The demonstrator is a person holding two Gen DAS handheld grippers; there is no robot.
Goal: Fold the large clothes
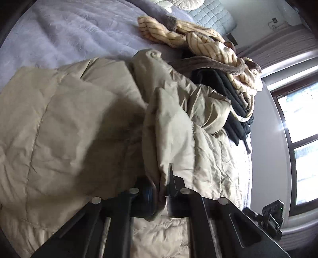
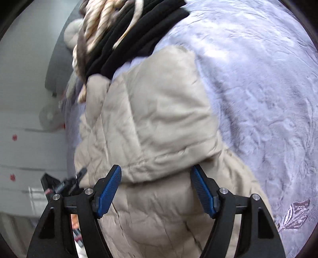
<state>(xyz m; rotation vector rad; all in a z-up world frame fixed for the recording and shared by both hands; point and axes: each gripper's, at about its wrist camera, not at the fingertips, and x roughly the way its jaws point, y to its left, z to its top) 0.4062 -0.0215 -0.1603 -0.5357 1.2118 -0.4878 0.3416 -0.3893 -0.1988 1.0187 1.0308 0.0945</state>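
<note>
The beige puffer coat [image 1: 83, 119] is lying spread across the bed [image 1: 65, 37], and everything here is reading off that coat. The left gripper [image 1: 162, 190] is biting down on a bunched fold of it — fabric is bulging up between the two fingers, jaws drawn close around the padding. On the far side of the coat, a black garment [image 1: 228, 103] is sitting in a stack, with a cream striped knit [image 1: 208, 43] heaped on top of and beyond it. Past the coat's far edge, pillows [image 1: 208, 17] are lying at the head of the bed.

From the right wrist, the right gripper [image 2: 157, 190] is standing wide open — blue pads [image 2: 110, 190] well apart, straddling a rolled edge of the coat [image 2: 155, 127] without pinching it. The pale lilac bedcover [image 2: 258, 89] is stretching away to one side of the coat, and the black garment [image 2: 139, 33] is lying just beyond the coat's far end, touching it. The picture is slightly blurred there.
</note>
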